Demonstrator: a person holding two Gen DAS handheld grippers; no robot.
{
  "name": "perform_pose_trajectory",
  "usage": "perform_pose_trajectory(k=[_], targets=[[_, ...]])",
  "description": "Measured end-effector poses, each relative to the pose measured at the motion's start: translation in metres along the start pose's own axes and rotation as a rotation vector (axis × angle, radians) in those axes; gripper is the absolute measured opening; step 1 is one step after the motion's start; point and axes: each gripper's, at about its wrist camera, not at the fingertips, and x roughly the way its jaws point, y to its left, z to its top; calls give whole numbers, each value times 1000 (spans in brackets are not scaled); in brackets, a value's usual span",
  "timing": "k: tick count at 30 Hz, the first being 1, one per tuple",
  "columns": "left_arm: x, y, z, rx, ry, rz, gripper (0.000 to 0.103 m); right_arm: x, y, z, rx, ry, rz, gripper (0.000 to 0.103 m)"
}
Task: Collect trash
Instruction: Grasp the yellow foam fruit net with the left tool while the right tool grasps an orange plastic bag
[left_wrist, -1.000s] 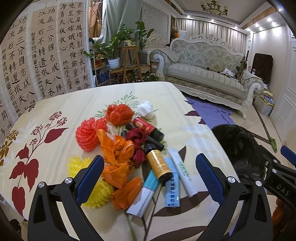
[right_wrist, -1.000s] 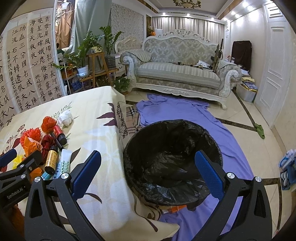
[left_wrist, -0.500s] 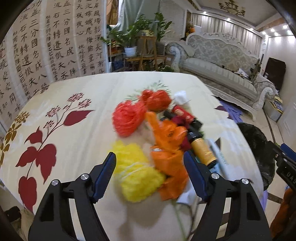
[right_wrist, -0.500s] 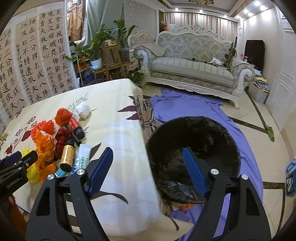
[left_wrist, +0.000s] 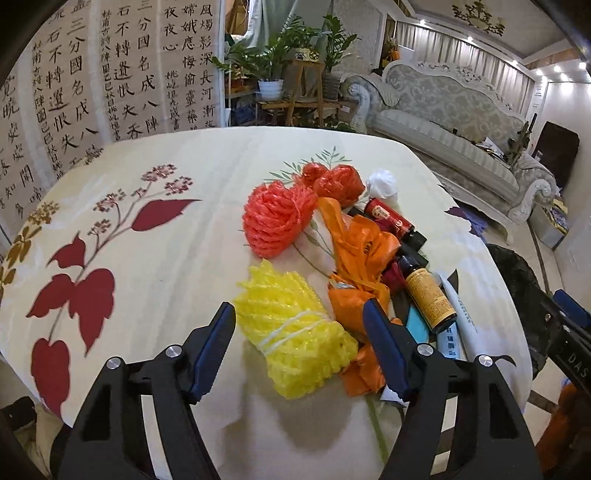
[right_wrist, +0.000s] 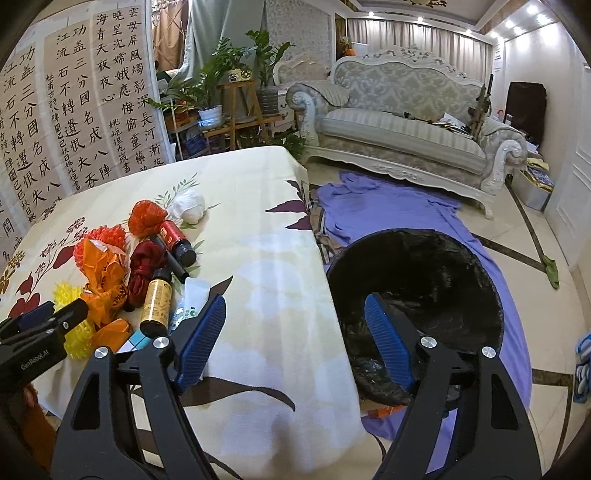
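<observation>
A pile of trash lies on the floral tablecloth (left_wrist: 155, 280): a yellow foam net (left_wrist: 295, 336), a red-orange foam net (left_wrist: 275, 218), orange plastic wrap (left_wrist: 360, 258), a gold-labelled bottle (left_wrist: 428, 295), a red bottle (left_wrist: 391, 221), tubes and a white wad (left_wrist: 382, 182). My left gripper (left_wrist: 299, 347) is open, its fingers either side of the yellow net. My right gripper (right_wrist: 295, 339) is open and empty over the table's right edge, beside the black-lined trash bin (right_wrist: 417, 295). The pile also shows in the right wrist view (right_wrist: 122, 273).
The bin stands on the floor right of the table, on a purple cloth (right_wrist: 399, 214). A sofa (right_wrist: 406, 125) and plant stands (right_wrist: 240, 107) lie beyond. A calligraphy screen (left_wrist: 92, 81) stands behind the table.
My left gripper has moved left and forward from the bottles to straddle the yellow foam net, and its jaws have narrowed. My right gripper has shifted left toward the table edge and narrowed too.
</observation>
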Motion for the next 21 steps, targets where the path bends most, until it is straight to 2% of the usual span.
perform_pose_trajectory(k=[12,14,17,21], targets=[[10,4,-2,-4,18,18,69,0,9,-4,-17,18,19,76],[13,4,-3,-1,30,-14,59,-2,10,-4,-21,18,20,76],[12,9,-5,-12,25,-37,55,-4,13,-4,-28,14,22,76],[5,12,-4,1,0,-21,51,-5,22,-1,-42,10,35,76]])
